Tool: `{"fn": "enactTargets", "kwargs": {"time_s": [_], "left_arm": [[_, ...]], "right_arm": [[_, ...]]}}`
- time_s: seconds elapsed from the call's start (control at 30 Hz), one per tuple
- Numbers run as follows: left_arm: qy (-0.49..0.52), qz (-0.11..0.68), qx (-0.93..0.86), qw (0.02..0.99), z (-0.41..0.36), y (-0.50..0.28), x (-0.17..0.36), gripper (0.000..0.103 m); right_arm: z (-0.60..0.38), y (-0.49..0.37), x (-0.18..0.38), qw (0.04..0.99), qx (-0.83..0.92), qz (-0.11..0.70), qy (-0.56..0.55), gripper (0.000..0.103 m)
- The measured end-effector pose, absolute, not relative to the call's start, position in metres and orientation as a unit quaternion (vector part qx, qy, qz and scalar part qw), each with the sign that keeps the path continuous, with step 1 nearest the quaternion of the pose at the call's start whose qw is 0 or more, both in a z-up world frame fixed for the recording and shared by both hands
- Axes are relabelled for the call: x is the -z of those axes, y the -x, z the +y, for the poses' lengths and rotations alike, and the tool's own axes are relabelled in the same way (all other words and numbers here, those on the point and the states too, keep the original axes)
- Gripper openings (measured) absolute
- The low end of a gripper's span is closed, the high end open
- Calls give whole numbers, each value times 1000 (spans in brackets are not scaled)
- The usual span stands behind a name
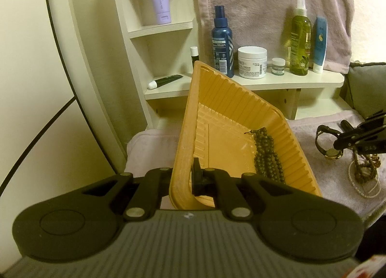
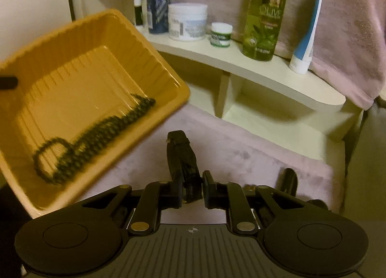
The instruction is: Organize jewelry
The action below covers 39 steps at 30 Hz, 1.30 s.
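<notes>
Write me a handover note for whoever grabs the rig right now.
Left gripper: shut on the rim of the orange tray, which it holds tilted.
Right gripper: looks closed on the strap of the watch, over the towel.
Done: dark bead necklace lies in the tray.
To do: watch, then the tangled beads on the towel.

Black claw [image 2: 191, 189], brass pivot screws, ribbed housing

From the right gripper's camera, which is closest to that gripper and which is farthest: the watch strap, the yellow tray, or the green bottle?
1. Watch strap: between the right gripper's fingers, closest.
2. Yellow tray: to the left, held up at a tilt, beads inside.
3. Green bottle: on the shelf at the back, farthest.
</notes>
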<state>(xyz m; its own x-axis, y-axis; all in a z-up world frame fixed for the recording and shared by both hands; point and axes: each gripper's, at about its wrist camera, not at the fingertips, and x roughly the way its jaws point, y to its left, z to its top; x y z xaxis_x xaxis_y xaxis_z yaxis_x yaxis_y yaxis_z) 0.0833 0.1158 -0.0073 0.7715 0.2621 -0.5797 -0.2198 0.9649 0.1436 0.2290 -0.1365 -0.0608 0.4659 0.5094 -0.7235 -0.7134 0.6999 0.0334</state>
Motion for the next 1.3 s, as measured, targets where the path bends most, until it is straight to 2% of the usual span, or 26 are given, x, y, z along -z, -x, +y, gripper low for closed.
{"fn": "enactTargets", "kwargs": {"time_s": [0.37,0.87,0.9,0.97,1.07,1.3], "left_arm": [[-32,313,-127,941,116,-83,6,5],[-29,311,-125,942,117,-82,5,5],[-29,311,-125,942,117,-81,6,5],[-27,312,-125,941,118,-81,6,5],[-26,313,-125,941,118,-81,6,6],[-26,312,-125,942,118,-81,7,6]], "right_arm": [[-105,-194,8,839,-423,340,36,16],[-64,-191,45,798,-431,418,-54,16],[-65,-191,46,796,-431,419,-63,17],[-67,-192,46,795,-437,413,-79,26],[-71,-190,40,803,-440,394,-79,32],[-95,-179,21,851,-393,344,-57,33]]}}
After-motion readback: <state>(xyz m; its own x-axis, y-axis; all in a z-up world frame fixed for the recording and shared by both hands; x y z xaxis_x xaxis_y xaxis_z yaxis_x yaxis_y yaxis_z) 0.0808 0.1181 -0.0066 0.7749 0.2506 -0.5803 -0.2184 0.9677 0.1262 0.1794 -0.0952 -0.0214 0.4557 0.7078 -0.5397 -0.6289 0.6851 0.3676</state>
